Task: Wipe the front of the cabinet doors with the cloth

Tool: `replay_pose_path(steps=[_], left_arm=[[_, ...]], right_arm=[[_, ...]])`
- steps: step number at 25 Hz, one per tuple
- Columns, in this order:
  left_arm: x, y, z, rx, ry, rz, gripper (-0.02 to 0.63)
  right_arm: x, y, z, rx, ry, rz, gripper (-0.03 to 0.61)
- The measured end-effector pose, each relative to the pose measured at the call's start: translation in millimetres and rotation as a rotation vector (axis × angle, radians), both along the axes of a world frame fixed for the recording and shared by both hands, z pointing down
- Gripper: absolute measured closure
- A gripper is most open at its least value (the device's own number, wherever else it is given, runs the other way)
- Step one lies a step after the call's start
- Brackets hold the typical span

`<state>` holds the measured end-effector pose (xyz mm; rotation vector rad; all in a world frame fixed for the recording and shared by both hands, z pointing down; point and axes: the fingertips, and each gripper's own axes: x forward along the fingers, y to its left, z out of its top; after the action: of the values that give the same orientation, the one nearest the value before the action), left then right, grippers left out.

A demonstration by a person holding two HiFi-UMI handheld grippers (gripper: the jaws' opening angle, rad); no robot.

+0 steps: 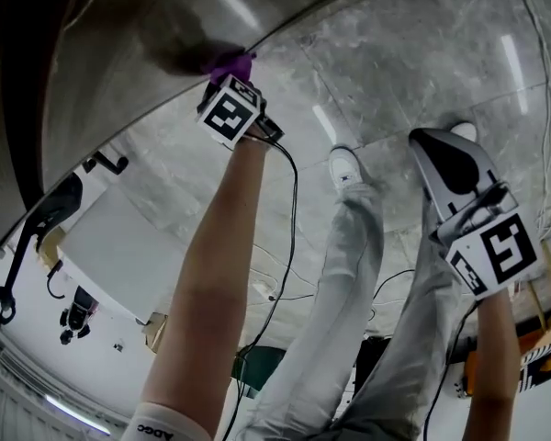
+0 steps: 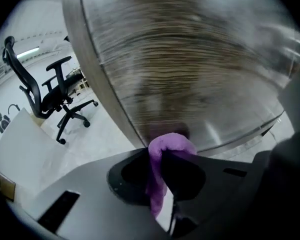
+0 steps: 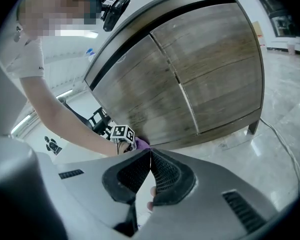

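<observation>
The cabinet door (image 2: 190, 59) is brown wood grain and fills the left gripper view. My left gripper (image 2: 160, 153) is shut on a purple cloth (image 2: 171, 143), and the cloth's folded end presses against the door's lower part, near its left edge. In the head view the cloth (image 1: 234, 62) touches the cabinet front (image 1: 119, 53) ahead of the left gripper (image 1: 225, 81). The right gripper view takes in both cabinet doors (image 3: 190, 79), the cloth (image 3: 141, 143) and the left gripper's marker cube (image 3: 121, 132). My right gripper (image 3: 150, 153) is shut on nothing, well back from the cabinet, over the floor (image 1: 432, 150).
A black office chair (image 2: 45, 94) stands left of the cabinet beside a white panel (image 2: 25, 144). The person's legs and white shoe (image 1: 346, 165) are on the grey marble floor. Cables (image 1: 289, 209) trail from the grippers. The cabinet's leg (image 3: 251, 129) stands at its right end.
</observation>
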<state>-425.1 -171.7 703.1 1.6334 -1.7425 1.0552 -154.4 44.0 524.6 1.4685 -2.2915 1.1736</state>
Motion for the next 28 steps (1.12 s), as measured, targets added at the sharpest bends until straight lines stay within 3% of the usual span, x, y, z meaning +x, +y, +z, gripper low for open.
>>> replay_pose_path(steps=[6, 12, 15, 22, 28], left_arm=[[-35, 1, -21, -0.006, -0.020, 0.040, 0.568], [-37, -1, -80, 0.056, -0.042, 0.162, 0.568], [-33, -4, -118, 0.086, -0.010, 0.206, 0.568], [-37, -1, -212, 0.167, 0.087, 0.121, 0.568], [-35, -6, -312, 0.314, 0.124, 0.109, 0.568]], right_arm=[[-25, -11, -22, 0.005, 0.006, 0.021, 0.552], [-33, -28, -68, 0.053, -0.005, 0.023, 0.552], [-37, -31, -91, 0.063, 0.005, -0.013, 0.552], [-43, -28, -143, 0.090, 0.046, -0.147, 0.552], [-45, -41, -204, 0.154, 0.077, -0.247, 0.552]])
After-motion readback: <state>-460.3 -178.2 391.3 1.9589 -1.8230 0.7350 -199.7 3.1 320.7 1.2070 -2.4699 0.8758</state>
